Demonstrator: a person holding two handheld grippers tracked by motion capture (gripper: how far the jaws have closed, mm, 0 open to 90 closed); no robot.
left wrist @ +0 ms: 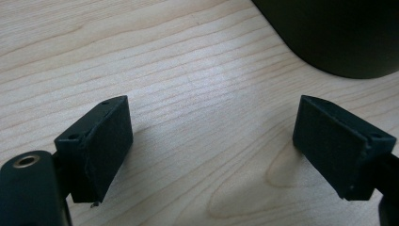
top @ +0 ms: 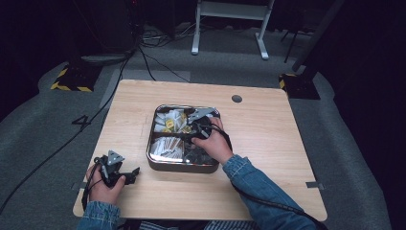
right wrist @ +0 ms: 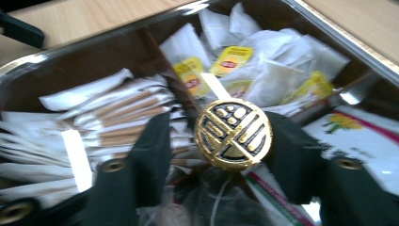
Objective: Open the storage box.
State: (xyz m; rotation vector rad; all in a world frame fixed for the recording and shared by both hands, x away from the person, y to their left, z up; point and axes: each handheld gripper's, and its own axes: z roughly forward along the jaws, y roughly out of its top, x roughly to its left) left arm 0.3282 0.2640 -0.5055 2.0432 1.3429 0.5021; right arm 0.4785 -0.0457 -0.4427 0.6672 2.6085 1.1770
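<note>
Table: a light wooden rectangular tabletop (top: 258, 143) carries everything; the tray below is the landmark.
Tray: a square shiny metal tray (top: 154, 165) with dark dividers sits mid-table, holding white paper sachets, yellow-tagged tea bags and a flower-printed packet.
Right gripper: the black right gripper (top: 197, 125), held in a hand with a denim sleeve, reaches into the tray over its central divider.
Left gripper: the black left gripper (top: 125, 175) rests on the table just beside the tray's near left corner; jaws wide apart over bare wood.
Knob: a round gold knob with a black pattern (right wrist: 234, 133) stands at the tray's centre, where the dividers cross.
Knob and jaws: the knob lies between the right gripper's jaws, the far pad touching its edge, the other near it; whether they clamp it I cannot tell.
</note>
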